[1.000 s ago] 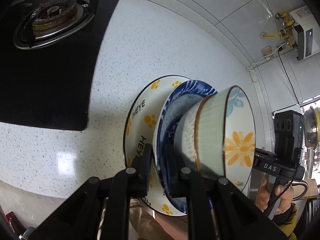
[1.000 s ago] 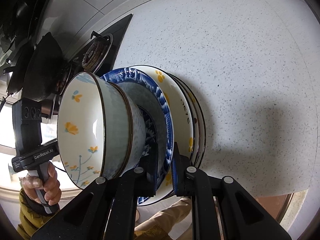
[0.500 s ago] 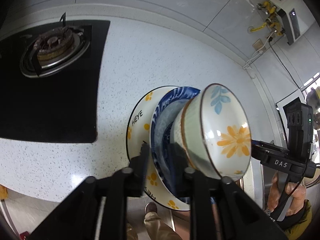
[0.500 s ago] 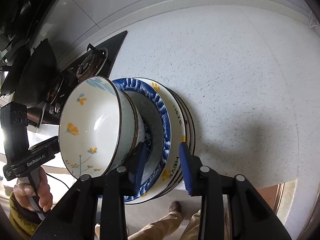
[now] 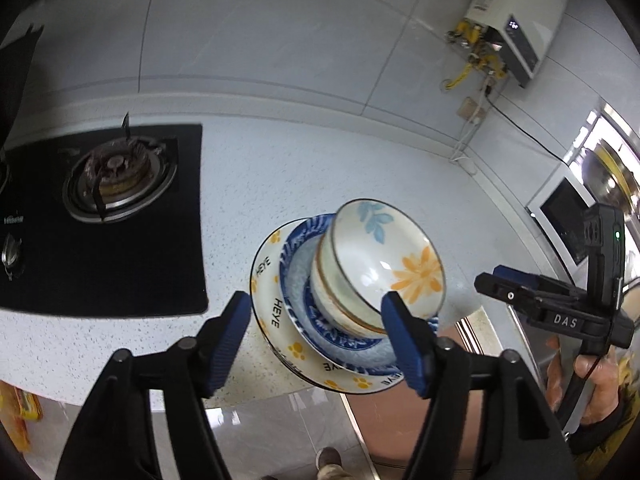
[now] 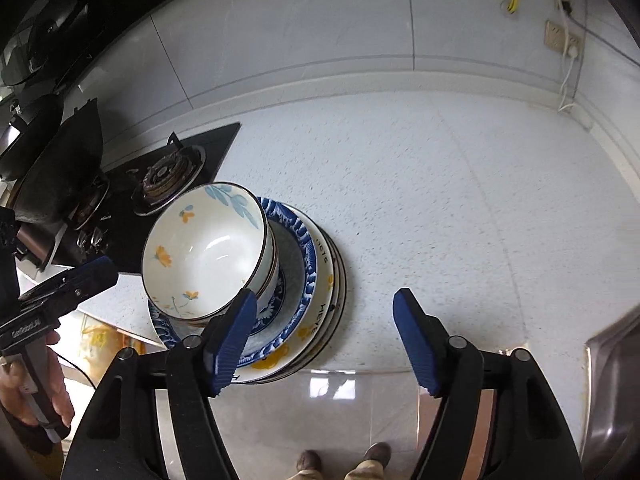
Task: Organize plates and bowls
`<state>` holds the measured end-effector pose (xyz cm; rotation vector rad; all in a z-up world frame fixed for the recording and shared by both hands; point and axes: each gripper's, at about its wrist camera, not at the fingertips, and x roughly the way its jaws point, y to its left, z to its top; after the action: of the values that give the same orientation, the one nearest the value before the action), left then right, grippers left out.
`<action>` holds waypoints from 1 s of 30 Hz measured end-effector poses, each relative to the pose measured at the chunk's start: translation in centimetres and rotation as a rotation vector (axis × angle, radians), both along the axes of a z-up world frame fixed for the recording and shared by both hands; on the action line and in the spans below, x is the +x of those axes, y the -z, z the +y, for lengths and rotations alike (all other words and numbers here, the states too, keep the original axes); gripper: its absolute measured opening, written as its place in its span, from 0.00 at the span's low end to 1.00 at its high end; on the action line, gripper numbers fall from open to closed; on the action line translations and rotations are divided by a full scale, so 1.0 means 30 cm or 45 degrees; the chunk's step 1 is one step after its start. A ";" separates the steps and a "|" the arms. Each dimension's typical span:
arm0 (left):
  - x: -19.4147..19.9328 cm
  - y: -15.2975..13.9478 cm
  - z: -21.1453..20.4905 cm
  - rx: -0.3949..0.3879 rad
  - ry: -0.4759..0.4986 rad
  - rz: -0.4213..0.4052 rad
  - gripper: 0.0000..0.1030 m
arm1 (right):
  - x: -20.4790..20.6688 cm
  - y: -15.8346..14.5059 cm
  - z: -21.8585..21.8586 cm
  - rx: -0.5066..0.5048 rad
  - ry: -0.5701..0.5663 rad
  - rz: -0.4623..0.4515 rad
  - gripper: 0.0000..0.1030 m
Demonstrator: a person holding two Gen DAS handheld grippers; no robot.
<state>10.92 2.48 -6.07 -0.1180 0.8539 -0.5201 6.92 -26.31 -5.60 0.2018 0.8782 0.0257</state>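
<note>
A stack of dishes stands at the front edge of the speckled counter [image 5: 312,168]. Its top is a white floral bowl [image 5: 384,264] [image 6: 204,248], nested in another bowl. Under them lie a blue patterned plate [image 5: 296,276] [image 6: 304,264] and a white "HEYE" plate [image 5: 268,280] [image 6: 324,308] with yellow paw prints. More plates lie beneath. My left gripper [image 5: 316,344] hovers above and in front of the stack. Its jaws are opening and its pads touch nothing. My right gripper [image 6: 324,340] hangs beside the stack's right rim, its jaws also opening, with only bare counter between them.
A black gas hob [image 5: 116,184] lies left of the stack, with a dark wok [image 6: 64,168] on its far burner. A water heater [image 5: 520,28] and a socket [image 6: 558,38] are on the tiled wall. A steel sink [image 6: 616,380] lies to the right. A person's shoes [image 6: 340,464] are on the floor below.
Both grippers were shut on the plates' rims. They have let go, opened wide, and drawn back and upward. The stack rests on the counter.
</note>
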 end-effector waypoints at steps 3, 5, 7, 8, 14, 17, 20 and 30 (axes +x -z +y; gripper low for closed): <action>-0.057 -0.030 -0.018 0.037 0.037 -0.054 0.66 | -0.031 -0.026 0.008 -0.046 0.034 -0.044 0.66; -0.087 -0.045 -0.029 0.093 0.021 -0.092 0.66 | -0.053 -0.041 0.021 -0.079 0.043 -0.067 0.66; -0.119 -0.064 -0.034 0.119 0.002 -0.131 0.66 | -0.073 -0.057 0.043 -0.122 0.039 -0.090 0.66; -0.129 -0.072 -0.034 0.128 -0.009 -0.147 0.66 | -0.082 -0.064 0.053 -0.145 0.034 -0.100 0.67; -0.193 -0.149 -0.016 0.113 -0.110 -0.256 0.66 | -0.154 -0.110 0.104 -0.283 0.020 -0.185 0.79; -0.230 -0.193 -0.006 0.100 -0.160 -0.318 0.66 | -0.191 -0.125 0.114 -0.262 -0.011 -0.200 0.91; -0.270 -0.229 -0.006 0.084 -0.198 -0.351 0.66 | -0.219 -0.133 0.122 -0.257 -0.041 -0.216 0.94; -0.434 -0.316 -0.027 0.128 -0.337 -0.450 0.75 | -0.348 -0.152 0.133 -0.272 -0.116 -0.276 0.99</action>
<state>-2.11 1.67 3.40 -0.0437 0.5069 -0.2380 -3.52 -22.33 -1.03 -0.0411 0.6677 0.0374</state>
